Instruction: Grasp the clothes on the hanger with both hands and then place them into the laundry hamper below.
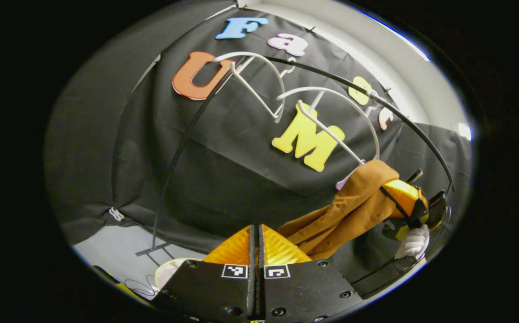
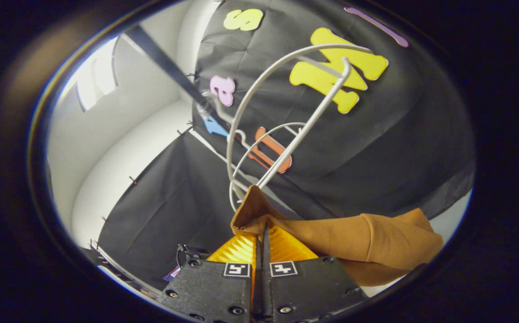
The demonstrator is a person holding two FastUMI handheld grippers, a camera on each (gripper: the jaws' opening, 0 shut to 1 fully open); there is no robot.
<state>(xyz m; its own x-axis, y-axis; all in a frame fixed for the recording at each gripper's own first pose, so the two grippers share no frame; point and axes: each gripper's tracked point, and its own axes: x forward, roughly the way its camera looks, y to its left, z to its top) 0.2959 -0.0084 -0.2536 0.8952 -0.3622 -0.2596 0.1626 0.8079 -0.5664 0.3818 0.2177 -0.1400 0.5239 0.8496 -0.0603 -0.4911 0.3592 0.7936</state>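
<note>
Tilting upward toward the rail, the left gripper has its two fingers drawn together with barely a slit between them; whether any cloth is pinched there is hard to tell, since the brown garment passes just beside and behind the tips. In the right gripper view, the right gripper points up at the white hanger, its fingers clamped on a folded edge of the same garment, which drapes off to one side. From the left gripper view the right gripper shows farther off, held by a white-gloved hand, pressed into the cloth near the hanger's end. A pale round rim, possibly the hamper, is cut off low down.
</note>
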